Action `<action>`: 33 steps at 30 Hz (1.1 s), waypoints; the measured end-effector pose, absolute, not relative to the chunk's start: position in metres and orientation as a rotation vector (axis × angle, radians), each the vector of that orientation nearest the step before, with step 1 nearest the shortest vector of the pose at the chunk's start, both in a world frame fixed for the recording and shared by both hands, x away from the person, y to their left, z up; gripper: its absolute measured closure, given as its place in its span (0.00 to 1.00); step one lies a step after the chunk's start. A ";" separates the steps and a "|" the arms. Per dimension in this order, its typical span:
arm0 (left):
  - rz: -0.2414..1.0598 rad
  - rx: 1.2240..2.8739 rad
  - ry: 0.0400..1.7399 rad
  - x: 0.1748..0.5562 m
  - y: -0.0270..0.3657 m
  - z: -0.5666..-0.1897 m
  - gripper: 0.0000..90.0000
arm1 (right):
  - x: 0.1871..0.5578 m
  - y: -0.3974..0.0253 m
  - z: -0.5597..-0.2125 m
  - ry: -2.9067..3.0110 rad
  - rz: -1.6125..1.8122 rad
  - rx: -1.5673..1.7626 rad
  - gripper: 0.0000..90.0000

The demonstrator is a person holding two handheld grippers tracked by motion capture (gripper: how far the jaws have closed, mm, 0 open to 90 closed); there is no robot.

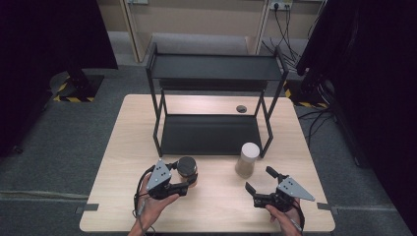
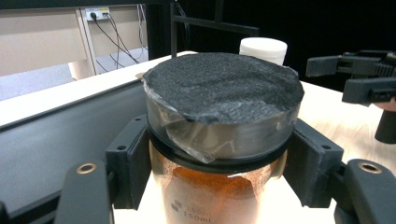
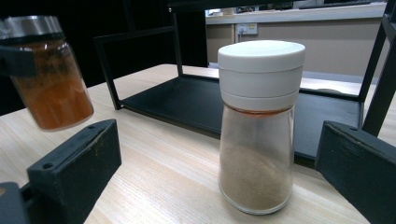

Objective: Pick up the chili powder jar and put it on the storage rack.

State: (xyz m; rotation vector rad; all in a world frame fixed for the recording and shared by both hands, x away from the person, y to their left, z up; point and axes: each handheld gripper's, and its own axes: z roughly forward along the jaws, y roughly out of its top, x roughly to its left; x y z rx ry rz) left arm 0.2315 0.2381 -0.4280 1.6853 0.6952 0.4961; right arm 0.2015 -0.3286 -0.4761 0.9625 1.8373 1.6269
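Your left gripper [image 1: 183, 183] sits near the table's [image 1: 118, 196] front edge, left of centre, jaws clamped on the amber spice jar [image 1: 187, 170] just under its black lid. In the left gripper view the pads [image 2: 128, 163] press both sides of the jar's neck, w/ the foam-topped lid [image 2: 223, 86] above them and orange-brown powder in the glass below. In the right gripper view the jar hangs tilted, its base off the wood.

Your right gripper [image 1: 259, 181] is near the front edge too, right of centre, jaws spread wide, gripping nothing. It points at the white-lidded shaker [image 1: 247, 159], which stands upright on the table just ahead, pale powder inside, apart from both jaws.

Farther back, the black two-tier rack [image 1: 211, 98] stands at the table's middle toward the rear edge; the shaker is just in front of its front-right leg. A small round grommet [image 1: 241, 108] sits near the rear edge behind the rack.
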 end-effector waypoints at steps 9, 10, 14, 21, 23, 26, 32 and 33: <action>0.495 1.674 0.687 0.243 0.236 -0.408 0.36 | 0.202 -0.329 -0.476 1.837 1.630 0.963 0.01; 0.495 1.673 0.686 0.244 0.236 -0.406 0.36 | 0.202 -0.329 -0.476 1.837 1.630 0.963 0.01; 0.499 1.669 0.679 0.250 0.235 -0.396 0.36 | 0.202 -0.329 -0.476 1.838 1.631 0.963 0.01; 0.494 1.670 0.678 0.260 0.234 -0.380 0.36 | 0.202 -0.330 -0.476 1.838 1.633 0.963 0.01; 0.489 1.669 0.680 0.263 0.234 -0.375 0.36 | 0.202 -0.330 -0.476 1.837 1.632 0.963 0.01; 0.487 1.664 0.677 0.268 0.235 -0.368 0.36 | 0.202 -0.330 -0.476 1.837 1.633 0.962 0.01; 0.491 1.663 0.683 0.278 0.238 -0.353 0.36 | 0.202 -0.330 -0.476 1.836 1.633 0.960 0.01; 0.497 1.665 0.683 0.280 0.238 -0.350 0.36 | 0.202 -0.330 -0.476 1.837 1.634 0.959 0.01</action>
